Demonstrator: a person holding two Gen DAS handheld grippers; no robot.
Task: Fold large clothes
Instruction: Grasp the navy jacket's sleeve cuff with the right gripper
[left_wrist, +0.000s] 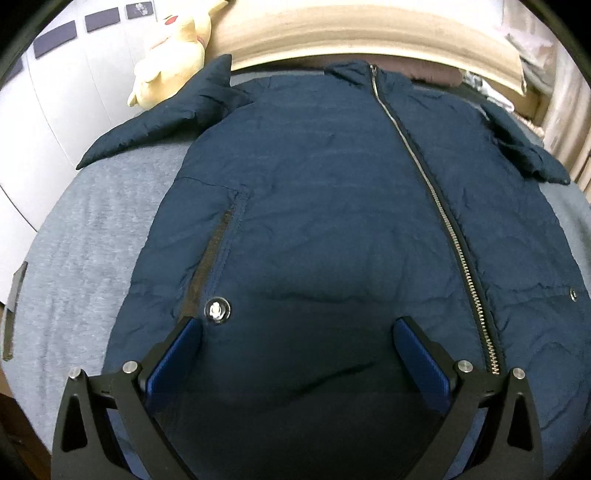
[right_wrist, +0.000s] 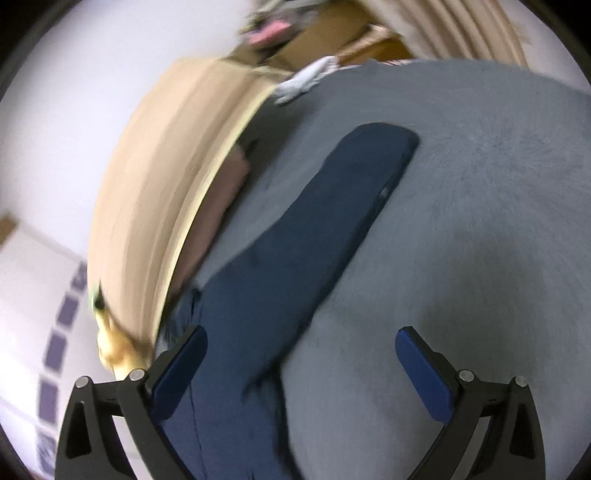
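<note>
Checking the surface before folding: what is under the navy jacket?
The navy jacket lies on a grey bedsheet, visible around it. Anything directly beneath the jacket is covered.

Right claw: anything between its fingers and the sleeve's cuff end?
In the right wrist view, only the navy sleeve itself runs from the open right claw to its cuff, on the grey bed cover.
</note>
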